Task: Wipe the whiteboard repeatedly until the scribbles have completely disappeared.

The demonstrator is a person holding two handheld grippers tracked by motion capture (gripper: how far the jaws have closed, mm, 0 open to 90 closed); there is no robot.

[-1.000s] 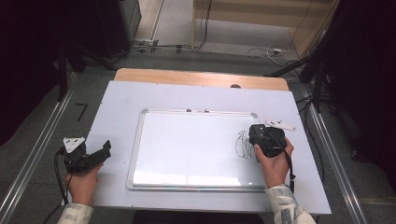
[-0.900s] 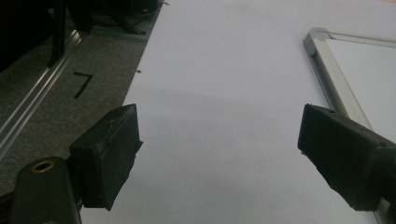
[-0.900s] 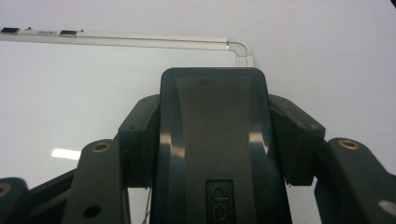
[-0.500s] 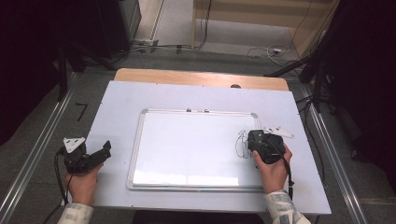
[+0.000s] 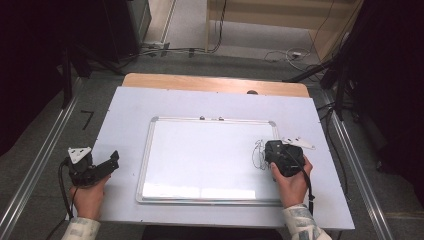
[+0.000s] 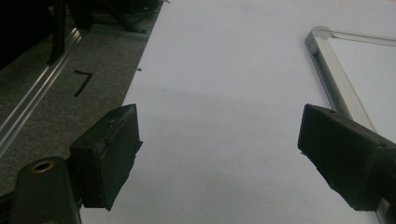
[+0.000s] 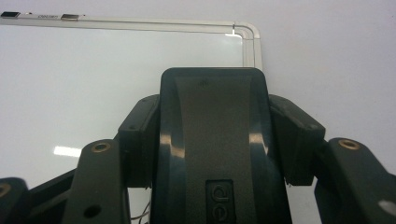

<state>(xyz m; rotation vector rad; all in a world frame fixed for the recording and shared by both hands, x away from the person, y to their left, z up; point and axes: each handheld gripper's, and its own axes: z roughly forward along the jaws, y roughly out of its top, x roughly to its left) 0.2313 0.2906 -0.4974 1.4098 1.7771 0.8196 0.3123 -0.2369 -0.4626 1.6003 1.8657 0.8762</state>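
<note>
A white-surfaced whiteboard [image 5: 200, 155] with a silver frame lies flat in the middle of the white table [image 5: 200, 102]. Black scribbles [image 5: 258, 154] mark its right side. My right gripper [image 5: 275, 151] sits over the board's right edge beside the scribbles, shut on a black eraser [image 7: 212, 112] that is wedged between its jaws. The board's far right corner [image 7: 247, 32] lies just ahead of the eraser. My left gripper [image 5: 113, 161] rests on the table left of the board, open with nothing between its fingers [image 6: 109, 149]. The board's frame [image 6: 334, 79] runs past its right jaw.
A wooden strip [image 5: 215, 85] borders the table's far edge. Metal rails [image 5: 40, 165] run along the floor on both sides, with cables and dark stands beyond. Two small clips [image 5: 210, 118] sit on the board's far frame.
My right gripper has slid a little toward the person along the board's right side with the eraser in it. The left gripper has not moved.
</note>
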